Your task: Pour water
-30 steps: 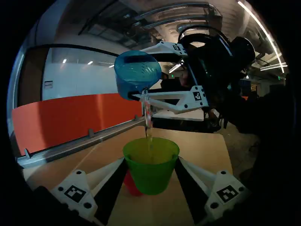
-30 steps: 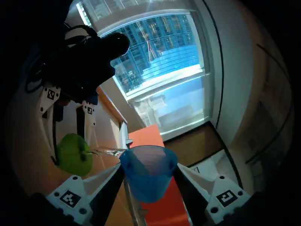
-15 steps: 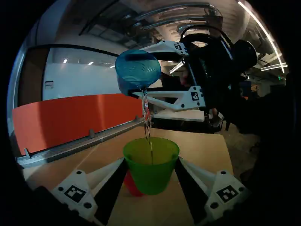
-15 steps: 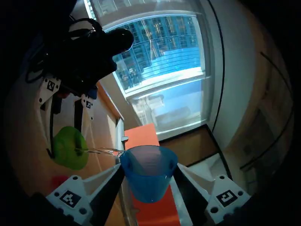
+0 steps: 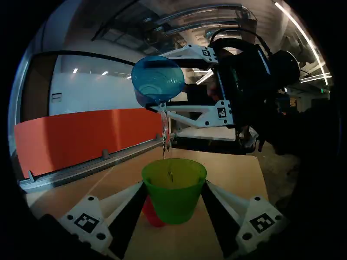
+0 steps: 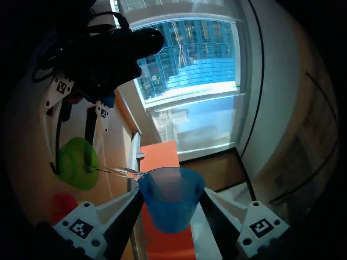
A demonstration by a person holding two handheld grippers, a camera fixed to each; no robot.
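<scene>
Left gripper view: the left gripper [image 5: 173,190] has its two fingers [image 5: 130,203] clenched on the sides of an upright green cup [image 5: 174,201], which stands over the wooden counter [image 5: 236,169]; a red cup [image 5: 152,213] sits low behind the green cup's left side, partly hidden by it, and whether the two touch cannot be told. Above, a blue cup [image 5: 157,83] lies tipped on its side with its mouth turned toward the camera; a thin stream of water [image 5: 165,130] falls from its lower rim into the open green cup. An orange panel [image 5: 86,134] runs along the counter's far edge.

Right gripper view: the right gripper [image 6: 171,195] grasps the blue cup between both fingers [image 6: 123,208], one finger pressed on each side; the water leaves the cup's rim at the left and runs toward the green cup, seen farther off between the other gripper's white fingers; the red cup appears just beside the green one. A large window [image 6: 191,86] showing tall buildings lies behind.
</scene>
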